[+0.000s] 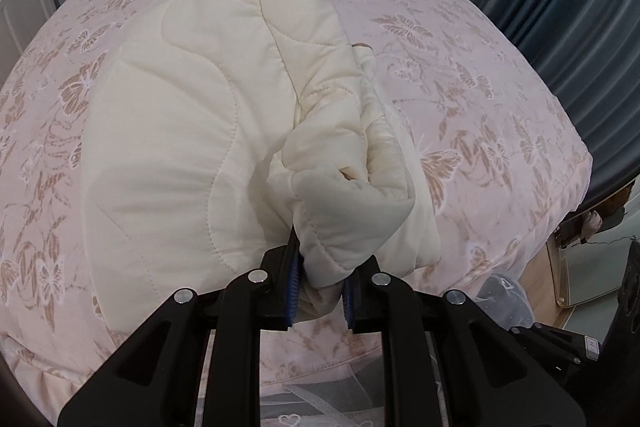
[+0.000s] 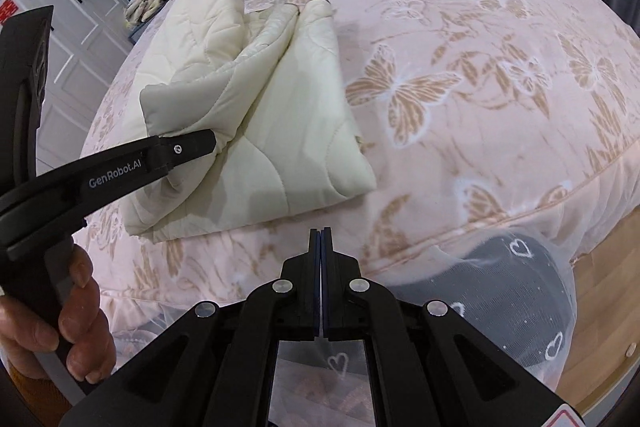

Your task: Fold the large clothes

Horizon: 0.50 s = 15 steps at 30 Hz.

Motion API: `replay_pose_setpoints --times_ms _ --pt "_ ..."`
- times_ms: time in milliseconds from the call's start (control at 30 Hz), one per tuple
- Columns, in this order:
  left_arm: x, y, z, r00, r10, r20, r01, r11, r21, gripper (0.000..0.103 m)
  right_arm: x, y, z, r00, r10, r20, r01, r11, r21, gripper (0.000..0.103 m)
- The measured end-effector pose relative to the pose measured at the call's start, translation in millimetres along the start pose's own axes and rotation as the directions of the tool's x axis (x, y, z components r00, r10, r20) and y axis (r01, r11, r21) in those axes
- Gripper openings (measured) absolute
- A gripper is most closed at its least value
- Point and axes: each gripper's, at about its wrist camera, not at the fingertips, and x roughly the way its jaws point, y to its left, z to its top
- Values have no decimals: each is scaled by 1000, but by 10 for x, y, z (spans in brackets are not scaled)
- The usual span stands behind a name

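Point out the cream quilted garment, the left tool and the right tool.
cream quilted garment (image 2: 280, 115): right wrist view, flat top panel.
left tool (image 1: 319, 281): left wrist view, between its fingertips, pinching a garment corner.
right tool (image 2: 320, 239): right wrist view, between its closed fingertips.

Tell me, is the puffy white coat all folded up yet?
Nearly. The coat already lies doubled into a thick bundle near the edge of the bed, so the big folds look done. The left gripper is pinching one padded end and holding it up over the bundle. The right gripper is shut on nothing, off the coat. Left: lay that end flat and let go.
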Motion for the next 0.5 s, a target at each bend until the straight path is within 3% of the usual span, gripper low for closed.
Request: replay_pose_setpoints --times_ms 300,400,467,500 --pt "70 -101 -13 999 51 -19 -50 998 25 18 -53 21 -43 1000 -9 10 9 1000 -9 0" --pt "-128 -104 -12 999 45 20 -45 999 29 35 -164 46 0 999 -15 32 16 999 -29 3" --pt "-292 -60 -30 999 16 50 -17 1000 17 64 -277 69 46 998 -23 61 25 999 -41 21" --pt "-421 -14 -51 997 -3 76 3 1000 6 70 -322 78 66 997 -20 73 24 999 -44 25"
